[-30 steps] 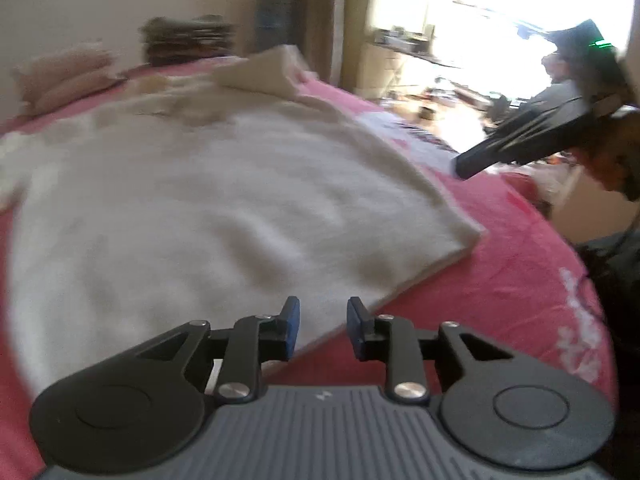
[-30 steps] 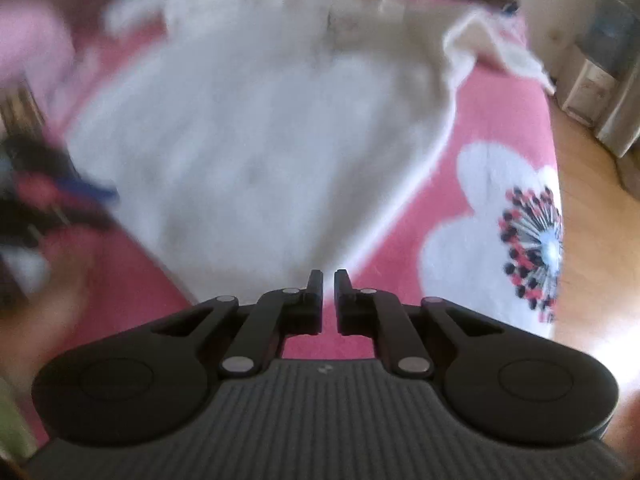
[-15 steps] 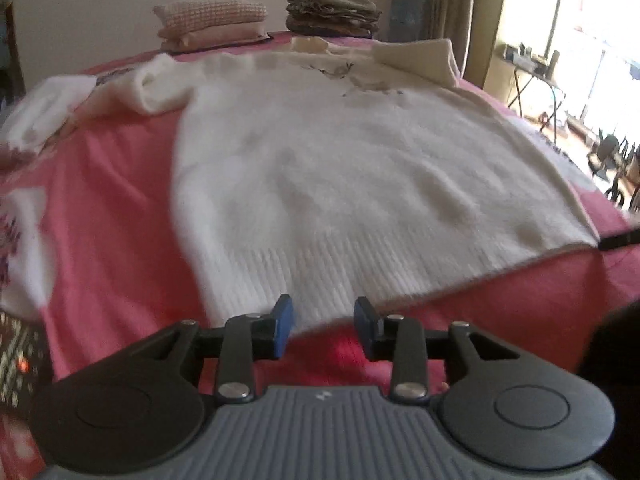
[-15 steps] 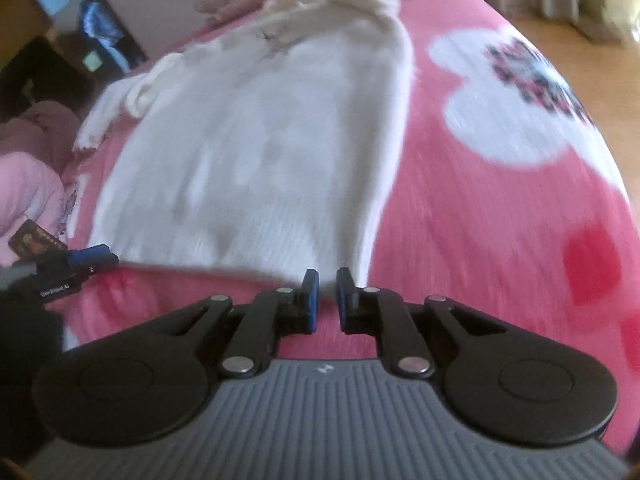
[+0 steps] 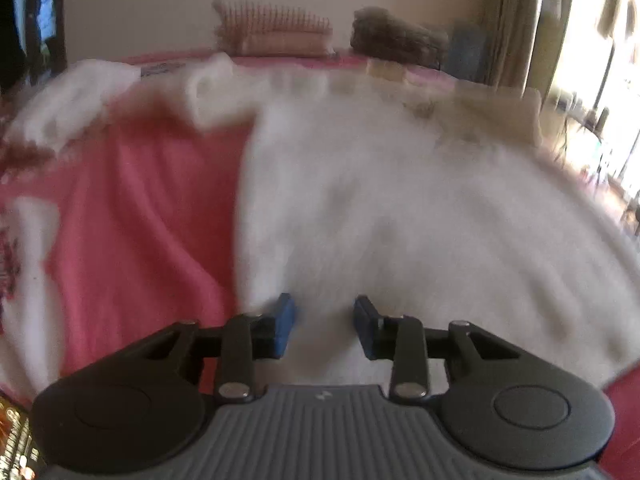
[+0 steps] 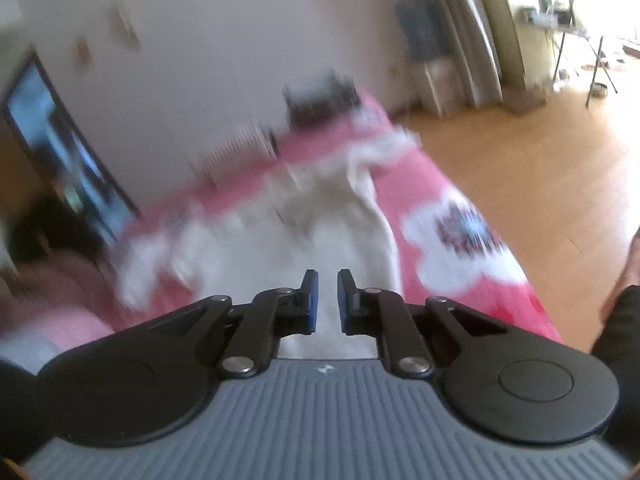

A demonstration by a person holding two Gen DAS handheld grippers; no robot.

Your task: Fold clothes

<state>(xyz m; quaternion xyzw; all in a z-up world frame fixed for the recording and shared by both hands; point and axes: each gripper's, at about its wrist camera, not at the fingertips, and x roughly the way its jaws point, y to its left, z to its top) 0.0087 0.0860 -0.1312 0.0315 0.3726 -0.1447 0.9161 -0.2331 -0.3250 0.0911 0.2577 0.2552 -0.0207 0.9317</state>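
A white knit sweater (image 5: 400,220) lies spread flat on a pink bed cover (image 5: 140,200), its left sleeve (image 5: 72,96) stretched out to the far left. My left gripper (image 5: 324,320) hovers low over the sweater's near left part. Its blue pads stand apart and nothing is pinched between them. In the right wrist view the sweater (image 6: 320,216) lies further off and lower down. My right gripper (image 6: 324,288) is held high above its near edge, jaws almost together and empty. Both views are blurred by motion.
Two folded piles rest at the bed's far edge, one pinkish (image 5: 280,36) and one dark (image 5: 396,40). The wooden floor (image 6: 520,160) lies right of the bed. A person's leg in dark cloth (image 6: 624,320) stands at the right. Furniture crowds the bright window side.
My left gripper moved forward from the hem onto the sweater's left part. My right gripper rose and rolled, and its view swung from the near bed up towards the wall.
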